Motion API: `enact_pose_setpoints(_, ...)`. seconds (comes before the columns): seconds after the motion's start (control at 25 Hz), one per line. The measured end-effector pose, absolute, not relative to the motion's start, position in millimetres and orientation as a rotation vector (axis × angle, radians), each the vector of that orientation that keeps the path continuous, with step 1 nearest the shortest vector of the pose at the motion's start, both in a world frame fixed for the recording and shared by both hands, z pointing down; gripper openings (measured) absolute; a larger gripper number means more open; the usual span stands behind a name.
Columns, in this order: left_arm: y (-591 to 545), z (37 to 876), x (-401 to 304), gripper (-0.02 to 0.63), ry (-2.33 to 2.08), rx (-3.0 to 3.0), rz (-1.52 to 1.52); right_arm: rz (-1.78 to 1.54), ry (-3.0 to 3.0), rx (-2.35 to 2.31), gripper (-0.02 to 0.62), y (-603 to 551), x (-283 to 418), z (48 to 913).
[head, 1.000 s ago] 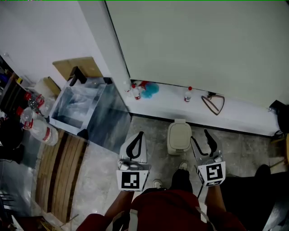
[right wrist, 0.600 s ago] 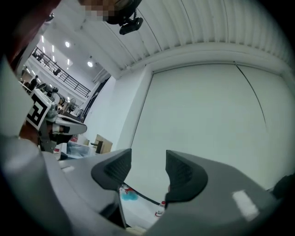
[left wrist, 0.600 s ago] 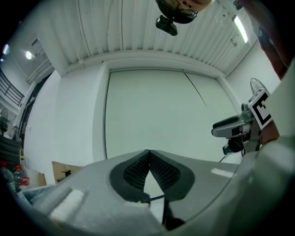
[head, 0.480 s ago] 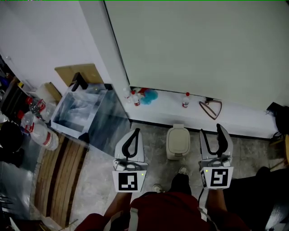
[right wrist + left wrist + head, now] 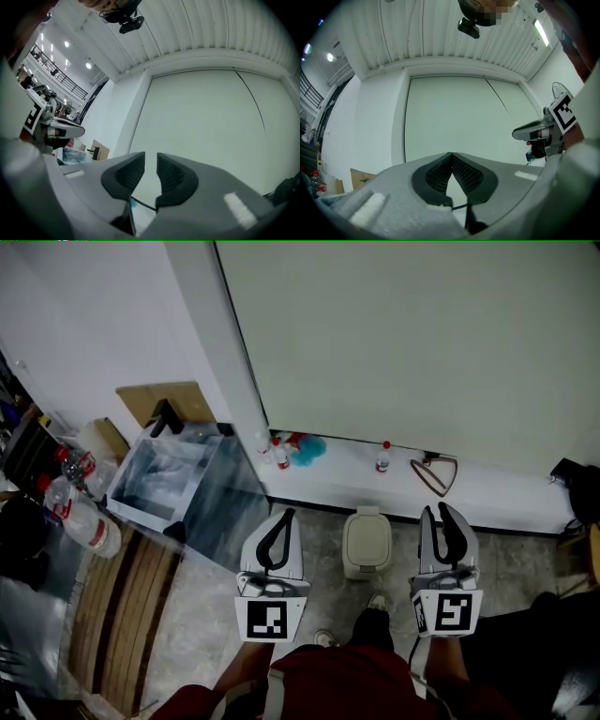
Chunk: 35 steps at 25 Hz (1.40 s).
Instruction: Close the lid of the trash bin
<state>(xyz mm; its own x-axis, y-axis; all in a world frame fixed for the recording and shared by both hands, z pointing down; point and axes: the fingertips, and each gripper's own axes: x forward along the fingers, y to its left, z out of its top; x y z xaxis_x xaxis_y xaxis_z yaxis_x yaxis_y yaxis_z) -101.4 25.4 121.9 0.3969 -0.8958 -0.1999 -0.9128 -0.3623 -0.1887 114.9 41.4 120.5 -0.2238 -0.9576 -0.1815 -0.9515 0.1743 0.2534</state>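
A small beige trash bin (image 5: 367, 543) stands on the floor by the white ledge, and its lid lies flat on top. My left gripper (image 5: 286, 514) hangs to the bin's left, well above the floor, its jaws shut with the tips touching (image 5: 451, 154) and nothing in them. To the bin's right is my right gripper (image 5: 442, 509) at about the same height. Its jaws are closing to a narrow gap (image 5: 151, 157) with nothing between them. Both grippers point at the pale wall. Neither touches the bin.
A clear tank (image 5: 164, 470) lined with plastic stands at the left, with bottles (image 5: 84, 517) beside it and wooden slats (image 5: 122, 615) on the floor. The white ledge (image 5: 497, 488) carries small bottles (image 5: 382, 457), a blue object (image 5: 307, 450) and a triangular hanger (image 5: 433, 472). The person's shoe (image 5: 377, 601) is behind the bin.
Both grippers have lifted and tipped up toward the wall. The right jaws have gone from wide open to a narrow gap. The bin has not moved.
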Motion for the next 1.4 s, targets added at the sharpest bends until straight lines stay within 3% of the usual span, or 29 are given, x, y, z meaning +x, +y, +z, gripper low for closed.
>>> enact_pose_setpoints(0.16, 25.7, 118.4, -97.9, -0.008, 1.576, -2.388, 0.081, -0.488, -2.384, 1.956, 0.028, 41.3, 118.2, 119.9)
enact_pose_setpoints(0.36, 25.2, 122.2, -99.4, -0.006, 1.586, -2.38, 0.094, -0.491, -2.372, 1.961, 0.001, 39.7, 118.1, 122.8)
enact_pose_setpoints(1.4, 25.5, 139.2, -114.7, -0.008, 1.619, -2.395, 0.108, -0.489, -2.332, 1.966, 0.0, 44.7, 110.1, 136.3)
